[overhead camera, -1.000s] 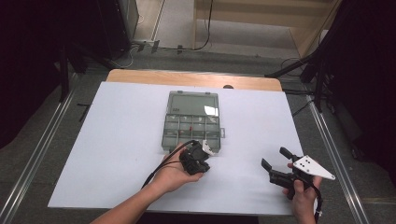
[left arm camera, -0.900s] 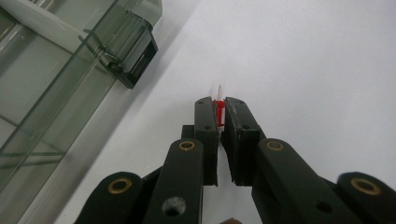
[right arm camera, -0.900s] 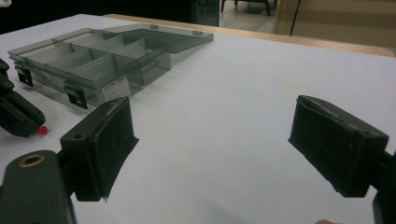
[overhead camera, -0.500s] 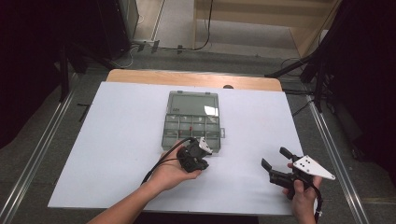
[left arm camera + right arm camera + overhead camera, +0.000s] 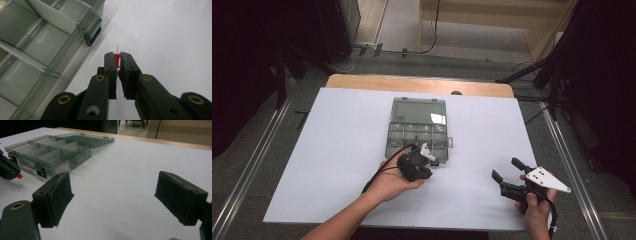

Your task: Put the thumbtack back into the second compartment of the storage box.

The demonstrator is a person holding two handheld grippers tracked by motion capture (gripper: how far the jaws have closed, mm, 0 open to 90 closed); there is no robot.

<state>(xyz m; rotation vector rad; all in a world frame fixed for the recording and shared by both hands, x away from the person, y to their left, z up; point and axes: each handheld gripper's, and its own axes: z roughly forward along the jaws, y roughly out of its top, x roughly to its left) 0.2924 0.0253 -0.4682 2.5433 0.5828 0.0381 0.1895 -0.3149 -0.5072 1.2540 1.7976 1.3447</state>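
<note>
Sitting mid-table, one clear box (image 5: 418, 125) lies open. Left gripper (image 5: 118, 61) fingers pinch one red pin (image 5: 117, 60) beside it; right gripper (image 5: 508, 176) fingers spread wide, empty.

Right gripper (image 5: 113, 197) jaws wide apart, nothing between them, bare white table (image 5: 130, 177) beyond. Clear compartment box (image 5: 57, 148) far left, lid open. Left gripper (image 5: 7, 168) at left edge, pinching red pin (image 5: 18, 176).
</note>
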